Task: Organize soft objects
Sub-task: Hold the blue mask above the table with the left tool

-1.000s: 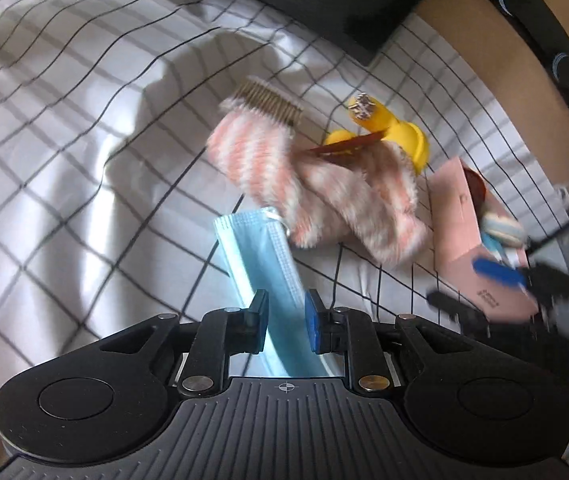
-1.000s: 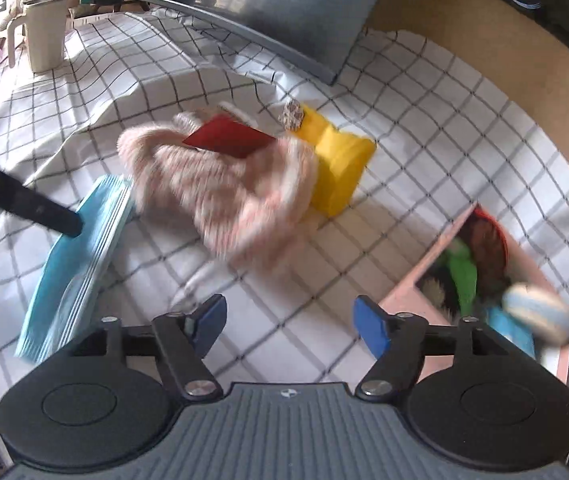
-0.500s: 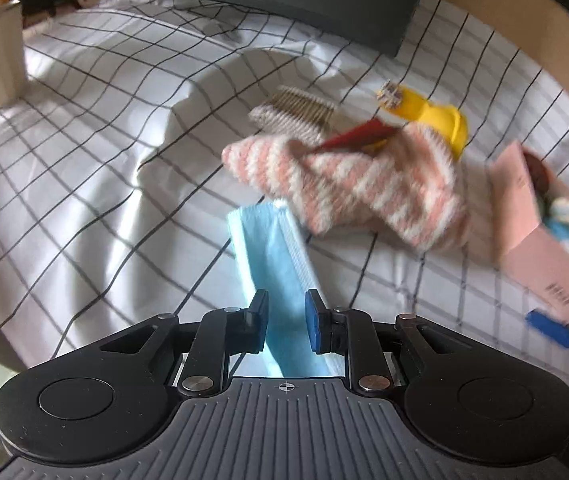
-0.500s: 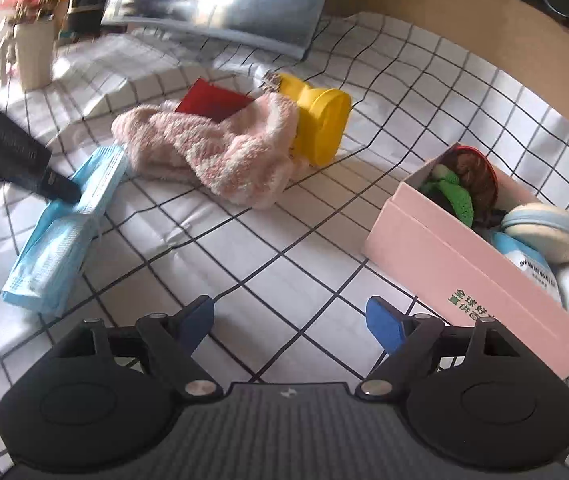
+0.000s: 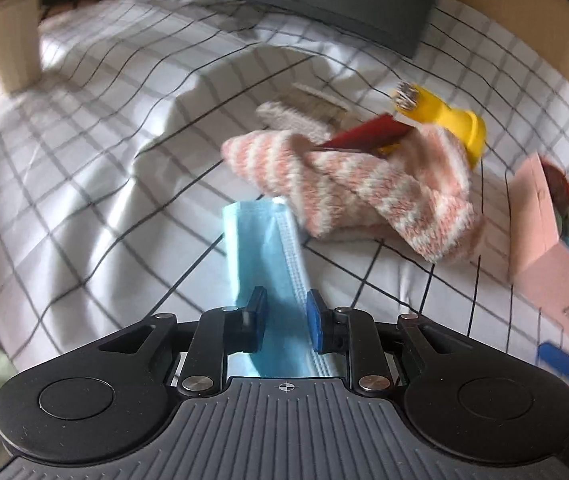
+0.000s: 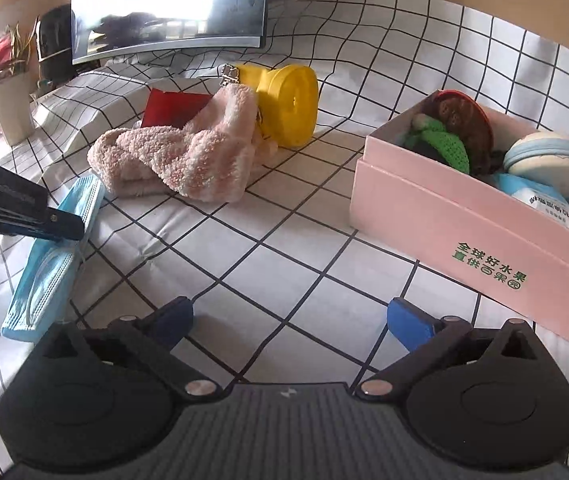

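My left gripper (image 5: 284,314) is shut on a blue face mask (image 5: 262,248) that lies on the checked cloth; it also shows in the right wrist view (image 6: 50,248), with the left fingers (image 6: 36,222) over it. Pink-and-white fuzzy socks (image 5: 360,184) (image 6: 180,156) lie just beyond the mask. My right gripper (image 6: 290,316) is open and empty, low over the cloth. A pink box (image 6: 464,236) (image 5: 552,252) at the right holds a green knit piece (image 6: 442,142), a round pale pouch (image 6: 550,162) and a tissue pack (image 6: 542,200).
A yellow plastic piece (image 6: 284,104) (image 5: 450,120) and a red card (image 6: 172,108) lie against the socks. A comb-like brush (image 5: 316,102) lies behind them. A monitor (image 6: 172,4) stands at the back, a white plant pot (image 6: 8,108) at the far left.
Both wrist cameras have pulled back and tilted, so the objects sit farther off. My left gripper stays shut on the mask. My right gripper stays open and has dropped lower, toward the box.
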A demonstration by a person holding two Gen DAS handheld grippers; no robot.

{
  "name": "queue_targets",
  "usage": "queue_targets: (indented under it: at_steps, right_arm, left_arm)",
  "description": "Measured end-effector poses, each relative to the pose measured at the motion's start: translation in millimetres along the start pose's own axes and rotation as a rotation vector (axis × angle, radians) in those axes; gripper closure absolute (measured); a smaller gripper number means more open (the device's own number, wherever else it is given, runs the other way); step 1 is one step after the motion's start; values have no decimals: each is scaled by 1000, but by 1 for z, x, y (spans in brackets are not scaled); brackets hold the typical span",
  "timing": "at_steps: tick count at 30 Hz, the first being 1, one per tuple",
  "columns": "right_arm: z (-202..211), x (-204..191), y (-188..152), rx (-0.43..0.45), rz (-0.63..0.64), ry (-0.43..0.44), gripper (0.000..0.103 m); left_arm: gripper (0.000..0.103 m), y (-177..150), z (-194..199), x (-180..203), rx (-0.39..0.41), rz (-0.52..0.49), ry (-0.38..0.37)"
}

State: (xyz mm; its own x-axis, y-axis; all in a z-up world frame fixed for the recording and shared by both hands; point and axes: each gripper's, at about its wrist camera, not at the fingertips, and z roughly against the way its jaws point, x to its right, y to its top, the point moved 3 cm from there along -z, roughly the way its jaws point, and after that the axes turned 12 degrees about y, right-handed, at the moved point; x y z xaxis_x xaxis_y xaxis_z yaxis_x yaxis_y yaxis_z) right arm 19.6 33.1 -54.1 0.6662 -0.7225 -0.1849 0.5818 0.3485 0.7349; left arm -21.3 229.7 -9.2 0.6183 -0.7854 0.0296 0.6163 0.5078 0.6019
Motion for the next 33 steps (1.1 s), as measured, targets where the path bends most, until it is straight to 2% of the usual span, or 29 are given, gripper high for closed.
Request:
queue_targets:
  at_steps: [2, 4, 5, 6, 10, 11, 13, 15, 17, 20, 22, 24, 25, 30, 33]
  right_arm:
    - [0, 0, 0, 1, -3, 3, 0]
    - [1, 1, 0, 4, -5, 9, 0]
    - [1, 2, 0, 6, -8, 13, 0]
    - [2, 2, 0, 9, -11, 17, 0]
    - [3, 4, 0, 15, -19, 29, 0]
    - [3, 4, 0, 14, -18, 27, 0]
    - [2, 2, 0, 10, -13, 20, 0]
    - [1, 1, 0, 4, -4, 13, 0]
    - [1, 0, 0, -3, 5, 7, 0]
    - [1, 2, 0, -14, 12, 18, 0]
    - [1, 3, 0, -24, 17, 27, 0]
    - [1, 3, 1, -38, 23, 35, 0]
    - [1, 3, 2, -45, 26, 38, 0]
    - [1, 3, 2, -51, 50, 51, 0]
    - [1, 2, 7, -94, 60, 75, 1]
  left_arm:
    - [73, 0, 0, 9, 12, -57, 13]
    - [57, -2, -1, 17, 18, -90, 9]
    - [44, -3, -1, 20, 21, -101, 6]
    - [37, -3, -1, 24, 22, -113, -5]
    - [41, -2, 1, 27, 22, -94, -69]
    - [44, -2, 5, 25, 45, -89, -57]
    - [44, -3, 12, 21, 101, -118, 34]
    - [43, -3, 5, 15, 76, -105, 71]
    - [40, -4, -4, 12, 43, -98, 80]
    - [37, -2, -7, 17, 56, -139, 85]
    - [44, -1, -7, 16, 60, -136, 75]
    - [56, -3, -5, 11, 66, -137, 77]
    - [57, -4, -4, 7, 68, -139, 82]
    - [58, -4, -1, -13, 46, -99, 93]
    - [55, -3, -2, -12, 44, -132, 88]
